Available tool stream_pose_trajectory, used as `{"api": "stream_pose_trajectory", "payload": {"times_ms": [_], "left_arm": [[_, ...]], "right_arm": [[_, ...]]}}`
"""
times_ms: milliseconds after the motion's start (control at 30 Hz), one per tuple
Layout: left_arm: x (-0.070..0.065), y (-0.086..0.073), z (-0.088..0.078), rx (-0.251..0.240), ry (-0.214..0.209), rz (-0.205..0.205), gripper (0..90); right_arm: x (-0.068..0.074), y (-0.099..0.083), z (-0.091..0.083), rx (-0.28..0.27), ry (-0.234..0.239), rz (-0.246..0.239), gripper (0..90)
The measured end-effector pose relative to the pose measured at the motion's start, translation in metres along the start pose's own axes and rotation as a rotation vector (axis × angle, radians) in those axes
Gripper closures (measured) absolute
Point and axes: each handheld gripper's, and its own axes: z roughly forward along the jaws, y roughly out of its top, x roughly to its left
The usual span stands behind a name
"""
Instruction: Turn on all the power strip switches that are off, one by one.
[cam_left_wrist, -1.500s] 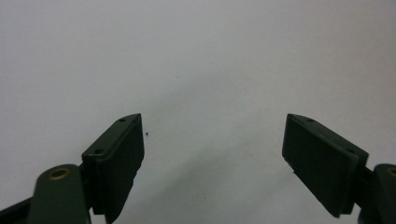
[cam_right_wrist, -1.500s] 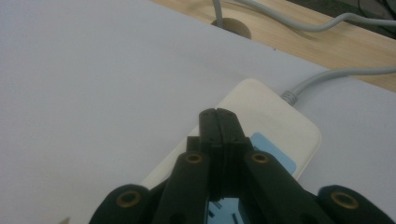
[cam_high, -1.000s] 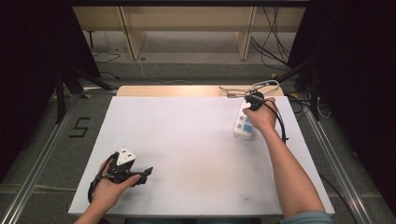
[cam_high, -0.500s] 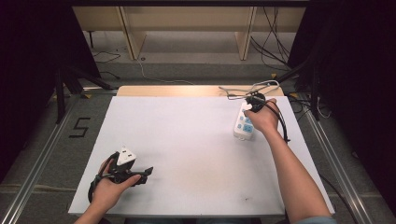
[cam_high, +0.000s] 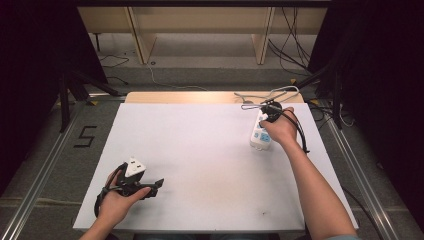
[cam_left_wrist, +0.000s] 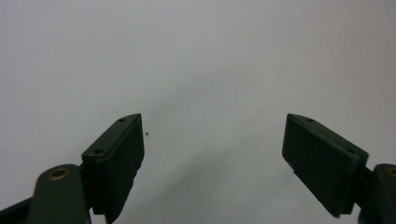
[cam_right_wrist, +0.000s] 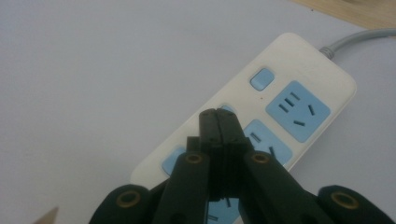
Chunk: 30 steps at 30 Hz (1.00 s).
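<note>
White-bodied with pale blue sockets, the power strip (cam_high: 261, 134) lies at the right of the high view, near the far edge of the white table (cam_high: 200, 160). Above it, the right gripper (cam_right_wrist: 219, 116) has its jaws pressed together with nothing between them. Lower left, the left gripper (cam_left_wrist: 212, 154) rests over bare tabletop, jaws spread wide and empty.

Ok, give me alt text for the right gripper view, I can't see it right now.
The right gripper, its jaws shut together with nothing between them, points down at a white power strip with blue sockets lying on the white table. A blue switch sits near the strip's far end, where a grey cable leaves it.
</note>
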Motion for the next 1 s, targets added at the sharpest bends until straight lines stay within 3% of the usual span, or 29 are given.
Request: {"api": "stream_pose_trajectory", "payload": {"times_ms": [1000], "left_arm": [[0.001, 0.0, -0.001, -0.002, 0.0, -0.002, 20.9]], "right_arm": [[0.015, 0.0, 0.011, 0.113, 0.034, -0.031, 90.0]]}}
